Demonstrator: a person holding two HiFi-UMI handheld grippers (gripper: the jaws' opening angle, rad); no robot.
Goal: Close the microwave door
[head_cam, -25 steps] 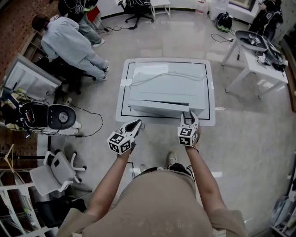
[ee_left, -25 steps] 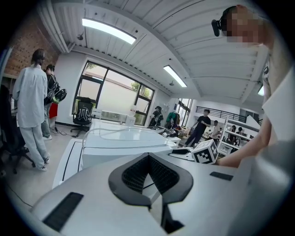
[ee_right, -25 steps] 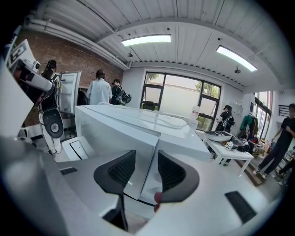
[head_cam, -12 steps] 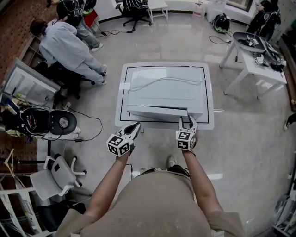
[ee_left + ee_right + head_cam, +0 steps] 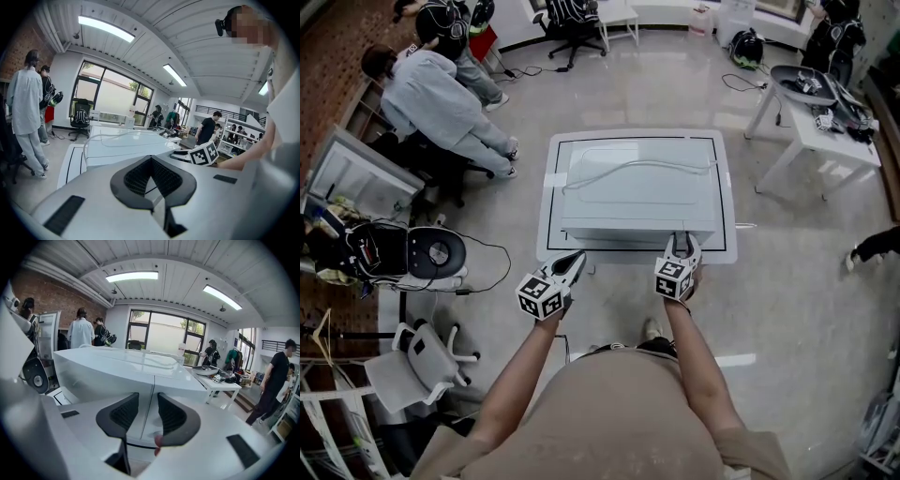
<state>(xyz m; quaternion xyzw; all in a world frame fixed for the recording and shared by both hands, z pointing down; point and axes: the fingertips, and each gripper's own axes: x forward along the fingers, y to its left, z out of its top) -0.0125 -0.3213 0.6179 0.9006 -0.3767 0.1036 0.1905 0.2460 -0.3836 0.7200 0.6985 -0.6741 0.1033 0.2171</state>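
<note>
The white microwave (image 5: 637, 187) stands on a white table (image 5: 727, 187) marked with a black outline. Its door (image 5: 619, 228) lies flush with the front. My right gripper (image 5: 682, 246) is at the right end of that front. In the right gripper view its jaws (image 5: 147, 397) are closing but still apart. The seam between door and side panel (image 5: 152, 380) shows in the gap, with nothing pinched. My left gripper (image 5: 577, 258) hangs shut in front of the table's left corner, clear of the microwave (image 5: 122, 145). Its pads (image 5: 151, 158) meet at the tip.
A white cable (image 5: 628, 167) lies across the microwave's top. People (image 5: 441, 94) stand beyond the table at the upper left. Office chairs (image 5: 412, 352) and equipment crowd the left side. A small white table (image 5: 811, 122) with gear stands at the upper right.
The door, ajar a second ago, has swung in flush with the microwave's front. My right gripper followed it toward the microwave. The left gripper stayed where it was.
</note>
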